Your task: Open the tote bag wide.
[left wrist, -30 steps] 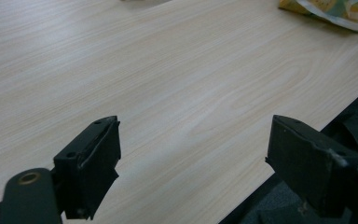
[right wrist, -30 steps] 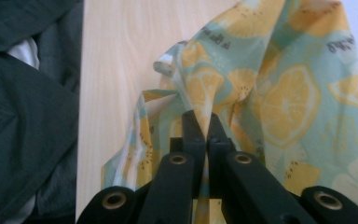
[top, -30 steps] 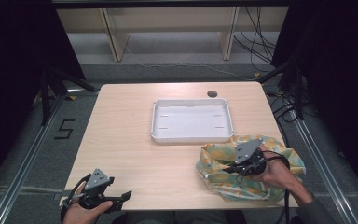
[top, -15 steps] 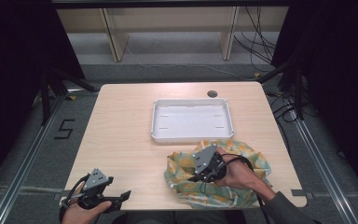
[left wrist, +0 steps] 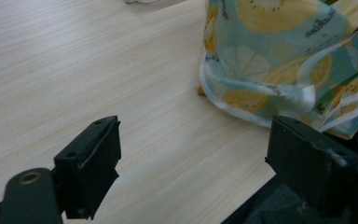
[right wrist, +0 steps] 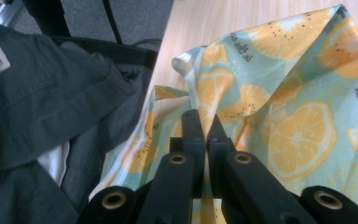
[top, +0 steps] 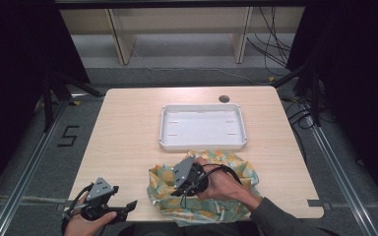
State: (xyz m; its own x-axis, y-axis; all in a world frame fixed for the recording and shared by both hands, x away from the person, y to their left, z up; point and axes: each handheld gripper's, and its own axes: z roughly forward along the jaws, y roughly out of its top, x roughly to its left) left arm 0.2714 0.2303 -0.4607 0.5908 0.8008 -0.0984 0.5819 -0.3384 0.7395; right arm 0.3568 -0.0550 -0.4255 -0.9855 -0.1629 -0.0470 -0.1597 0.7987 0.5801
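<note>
Seen from the high view, your right tool (top: 177,189) rests on a crumpled fruit-print cloth (top: 226,164) at the near edge of the wooden surface (top: 128,132), just right of centre. The cloth's far edge lies just beside the near rim of a white tray (top: 203,145) set farther back. Your left tool (top: 120,210) sits at the near left corner, well apart from the cloth.

From the left tool view, your left tool (left wrist: 193,163) stands released, its jaws wide over bare wood, with the cloth (left wrist: 279,56) bunched beyond its right jaw.

From the right tool view, your right tool (right wrist: 204,122) is clenched on a fold of the cloth (right wrist: 298,135), its jaws pressed together on the fabric at the surface's near edge, beside your dark trouser leg (right wrist: 42,102).
</note>
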